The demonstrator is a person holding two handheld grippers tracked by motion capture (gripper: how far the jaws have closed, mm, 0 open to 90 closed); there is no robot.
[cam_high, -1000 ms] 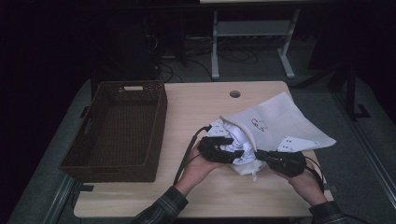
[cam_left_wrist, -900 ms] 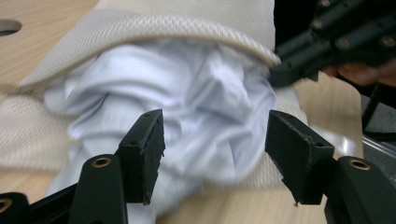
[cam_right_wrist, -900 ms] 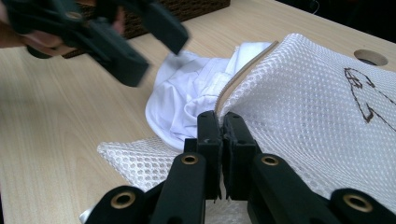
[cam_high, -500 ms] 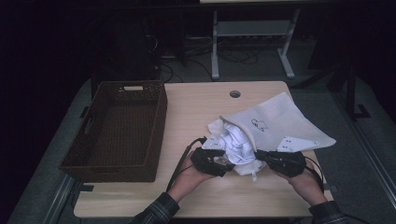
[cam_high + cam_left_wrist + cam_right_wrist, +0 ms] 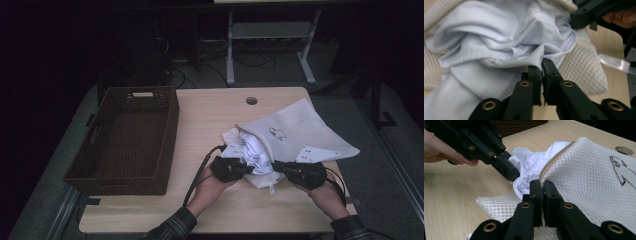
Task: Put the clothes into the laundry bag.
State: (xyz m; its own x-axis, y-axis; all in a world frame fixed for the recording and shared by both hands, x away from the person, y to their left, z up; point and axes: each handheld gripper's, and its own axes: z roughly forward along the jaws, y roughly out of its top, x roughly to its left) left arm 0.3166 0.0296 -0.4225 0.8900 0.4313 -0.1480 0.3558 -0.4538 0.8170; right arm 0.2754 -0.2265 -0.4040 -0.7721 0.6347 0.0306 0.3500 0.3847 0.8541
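Observation:
A white mesh laundry bag (image 5: 300, 127) with a small drawing on it lies on the wooden table (image 5: 210, 115), right of centre. A crumpled white garment (image 5: 252, 147) bulges out of its open mouth. My left gripper (image 5: 247, 169) is at the mouth from the left, shut on a fold of the garment (image 5: 499, 47). My right gripper (image 5: 276, 166) comes in from the right and is shut on the bag's zip edge (image 5: 554, 161). In the right gripper view the left gripper (image 5: 514, 176) pinches the garment (image 5: 529, 163) just ahead of my jaws.
A dark wicker basket (image 5: 172, 120) stands empty on the left half of the table. A round cable hole (image 5: 251, 100) sits near the far edge. A clear tag (image 5: 614, 62) lies beside the bag. Bare wood lies between basket and bag.
My left gripper has drawn back toward the near edge with the garment fold, pulling more cloth out of the bag mouth. The right gripper has stayed put on the bag edge.

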